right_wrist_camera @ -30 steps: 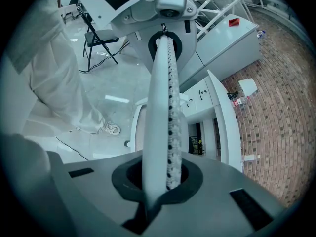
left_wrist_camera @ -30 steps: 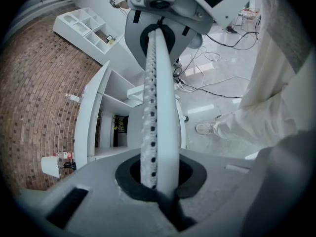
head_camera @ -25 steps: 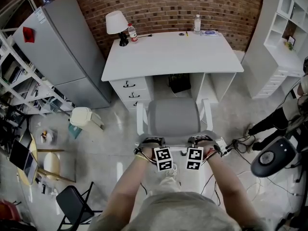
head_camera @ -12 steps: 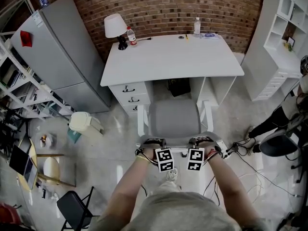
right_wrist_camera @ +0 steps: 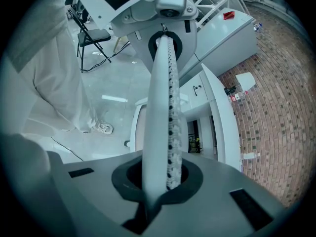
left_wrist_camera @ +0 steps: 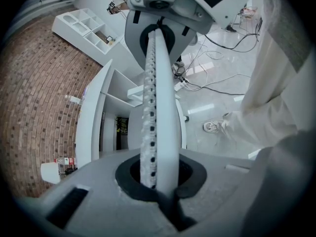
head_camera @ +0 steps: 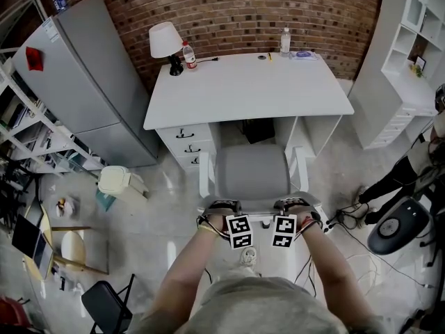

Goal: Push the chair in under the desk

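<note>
The chair (head_camera: 252, 172), grey-seated with white armrests, is standing on the floor just in front of the desk's kneehole. Its far edge is lying beneath the near edge of the white desk (head_camera: 250, 85), while most of the seat is showing outside it.

The left gripper (left_wrist_camera: 152, 93) and right gripper (right_wrist_camera: 165, 98) are sitting side by side at the top of the backrest, on the chair's near side. Each is pointing steeply down and toward the desk. The jaws of both are pressing flat together, with nothing between them.

A drawer unit (head_camera: 186, 139) is standing under the desk's left part. A white lamp (head_camera: 164, 39) and a red-labelled bottle (head_camera: 188, 54) are occupying the far left corner of the desktop, and a clear bottle (head_camera: 285, 39) is standing at the far edge toward the right.

A brick wall (head_camera: 278, 9) is running behind the desk. A grey refrigerator (head_camera: 76, 68) is standing to the left, with a white bin (head_camera: 118, 181) near it. White shelving (head_camera: 410, 54) is standing to the right.
</note>
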